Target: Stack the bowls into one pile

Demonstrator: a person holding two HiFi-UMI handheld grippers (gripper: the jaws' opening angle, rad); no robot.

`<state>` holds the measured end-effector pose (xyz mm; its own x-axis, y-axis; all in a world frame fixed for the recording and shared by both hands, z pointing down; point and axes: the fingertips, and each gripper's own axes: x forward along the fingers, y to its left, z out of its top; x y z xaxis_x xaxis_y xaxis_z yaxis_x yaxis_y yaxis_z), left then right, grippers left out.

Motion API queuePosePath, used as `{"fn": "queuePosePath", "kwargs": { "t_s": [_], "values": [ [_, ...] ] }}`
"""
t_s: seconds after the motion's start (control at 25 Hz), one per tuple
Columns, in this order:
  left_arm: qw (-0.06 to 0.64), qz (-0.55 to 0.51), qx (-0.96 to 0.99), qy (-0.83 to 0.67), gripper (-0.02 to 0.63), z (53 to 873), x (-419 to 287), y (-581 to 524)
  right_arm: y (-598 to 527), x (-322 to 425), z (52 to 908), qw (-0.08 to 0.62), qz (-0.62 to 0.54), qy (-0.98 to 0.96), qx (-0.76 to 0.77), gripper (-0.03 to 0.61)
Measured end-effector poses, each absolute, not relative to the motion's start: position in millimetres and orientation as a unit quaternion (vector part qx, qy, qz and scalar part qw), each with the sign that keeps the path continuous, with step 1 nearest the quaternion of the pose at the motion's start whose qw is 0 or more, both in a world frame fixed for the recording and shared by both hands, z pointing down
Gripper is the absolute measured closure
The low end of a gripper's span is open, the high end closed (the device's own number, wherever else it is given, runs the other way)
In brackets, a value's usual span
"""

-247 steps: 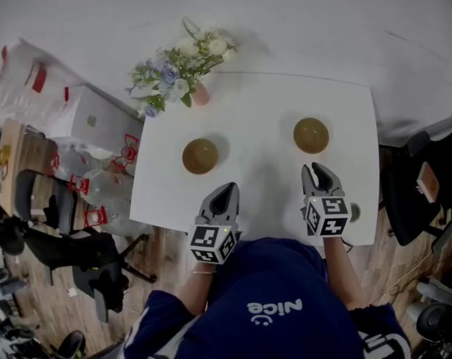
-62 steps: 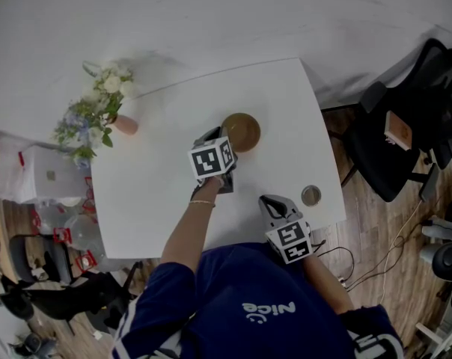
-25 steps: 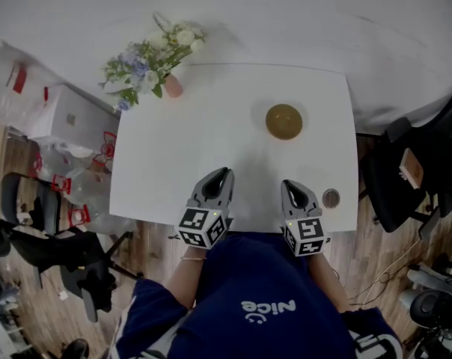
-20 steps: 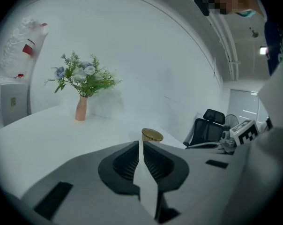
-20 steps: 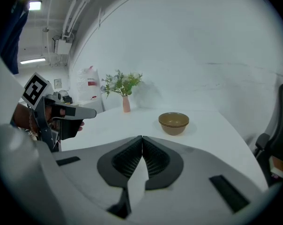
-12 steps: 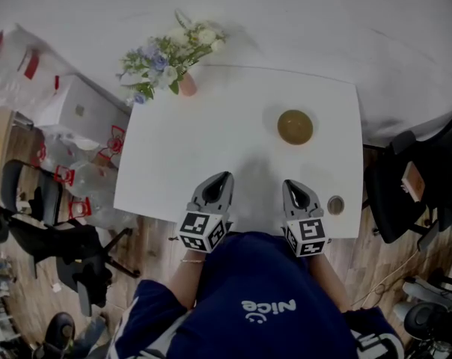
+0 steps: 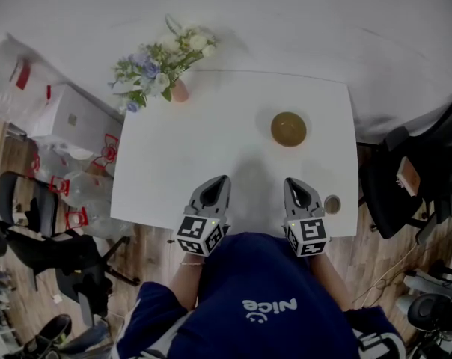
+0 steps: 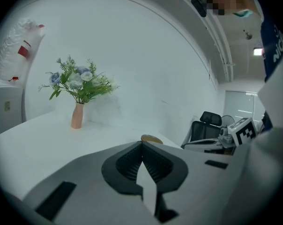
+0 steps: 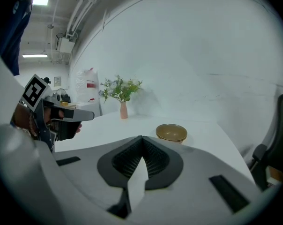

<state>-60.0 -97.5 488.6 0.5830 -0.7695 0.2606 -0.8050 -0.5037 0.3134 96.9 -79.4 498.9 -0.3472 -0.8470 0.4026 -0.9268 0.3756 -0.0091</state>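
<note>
Two tan bowls sit nested as one pile on the white table, toward its far right. The same pile shows past the jaws in the left gripper view and the right gripper view. My left gripper hovers over the table's near edge, well short of the pile; its jaws are closing and meet with nothing between them. My right gripper is beside it, shut and empty.
A pink vase of flowers stands at the table's far left corner. A small round disc lies near the front right edge. A black office chair stands to the right of the table, and white boxes and chairs stand to the left.
Two separate bowls earlier are now one pile. The left gripper, at the pile before, has drawn back to the near edge. Over the last second both grippers stay put.
</note>
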Motion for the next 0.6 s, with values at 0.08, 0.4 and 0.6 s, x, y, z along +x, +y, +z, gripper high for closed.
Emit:
{"fn": "queuePosePath", "kwargs": {
  "t_s": [0.08,0.4,0.6],
  "values": [
    [0.198,0.043,0.869,-0.451,0.597,486.4,-55.8,-99.8,-82.0,100.2,496.7,0.167,0.118,-0.810,0.550,0.555],
    [0.182,0.061,0.876,-0.442,0.597,488.8,-48.4,-100.1,-83.1,100.2,498.3,0.161,0.125,-0.808,0.553,0.557],
    [0.178,0.063,0.877,-0.442,0.597,488.4,-46.5,-104.3,-83.9,104.3,498.1,0.163,0.125,-0.806,0.555,0.557]
  ]
}}
